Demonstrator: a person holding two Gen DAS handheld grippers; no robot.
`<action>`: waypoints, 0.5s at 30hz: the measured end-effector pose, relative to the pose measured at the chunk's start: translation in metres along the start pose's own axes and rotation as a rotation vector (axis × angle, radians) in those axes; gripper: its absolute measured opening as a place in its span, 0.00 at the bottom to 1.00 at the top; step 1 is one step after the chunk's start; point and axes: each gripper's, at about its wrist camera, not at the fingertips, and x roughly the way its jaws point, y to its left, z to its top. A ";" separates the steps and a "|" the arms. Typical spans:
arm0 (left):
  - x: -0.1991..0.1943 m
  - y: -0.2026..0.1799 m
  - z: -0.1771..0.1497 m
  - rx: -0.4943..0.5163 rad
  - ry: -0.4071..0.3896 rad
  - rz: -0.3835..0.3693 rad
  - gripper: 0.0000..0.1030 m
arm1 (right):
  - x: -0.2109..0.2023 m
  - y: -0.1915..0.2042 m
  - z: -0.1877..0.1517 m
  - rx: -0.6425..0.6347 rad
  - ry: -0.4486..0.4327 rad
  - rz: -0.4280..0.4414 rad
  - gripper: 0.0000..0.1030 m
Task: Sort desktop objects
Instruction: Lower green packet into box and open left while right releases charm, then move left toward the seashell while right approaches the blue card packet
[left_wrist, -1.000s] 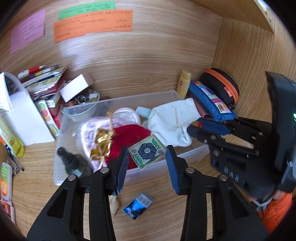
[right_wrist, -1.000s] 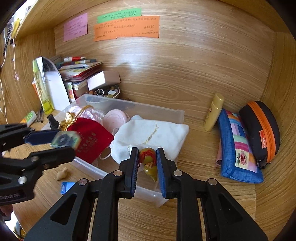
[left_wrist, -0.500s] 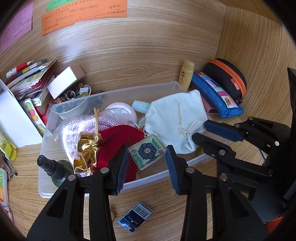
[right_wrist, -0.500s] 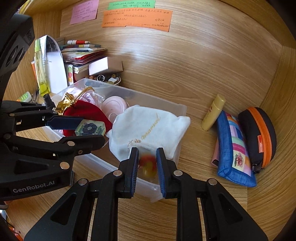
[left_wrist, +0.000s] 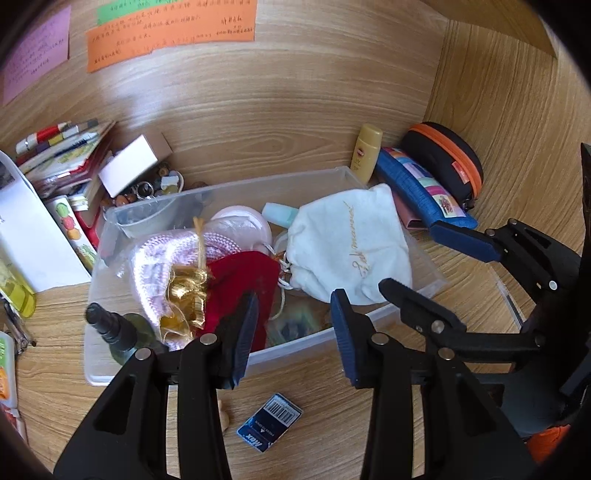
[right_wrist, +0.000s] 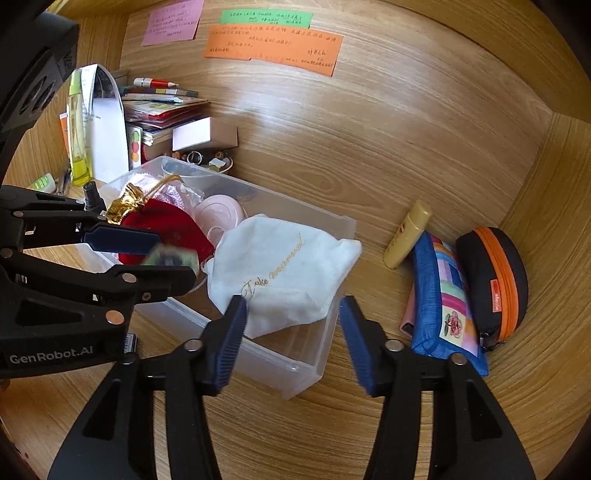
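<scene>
sorting half done: clear bin (right_wrist: 332, 236) holds pouches; right tool (right_wrist: 291, 325) has just been opening, empty; left tool (left_wrist: 291, 325) looks released; barcode packet (left_wrist: 269, 422) waits on bench (right_wrist: 369, 424).

My bin (left_wrist: 376, 325) sits mid-desk, holding a drawstring pouch (left_wrist: 351, 247) at right and a velvet bag (left_wrist: 240, 280) to its left. A small carton (left_wrist: 269, 422) lies before it; a pencil case (left_wrist: 424, 192) lies right.

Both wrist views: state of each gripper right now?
Left gripper: fingers apart, blurred green square tile at their tips; grip cannot be told.
Right gripper: open, fingers have just been opening, nothing between them.
</scene>
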 end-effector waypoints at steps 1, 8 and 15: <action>-0.003 0.001 0.000 -0.001 -0.004 0.001 0.40 | -0.002 0.001 0.000 -0.004 -0.006 -0.005 0.55; -0.030 0.007 -0.003 0.000 -0.062 0.038 0.58 | -0.020 0.008 0.001 -0.008 -0.058 -0.048 0.70; -0.058 0.017 -0.014 -0.011 -0.112 0.071 0.72 | -0.036 0.007 0.000 0.036 -0.104 -0.059 0.79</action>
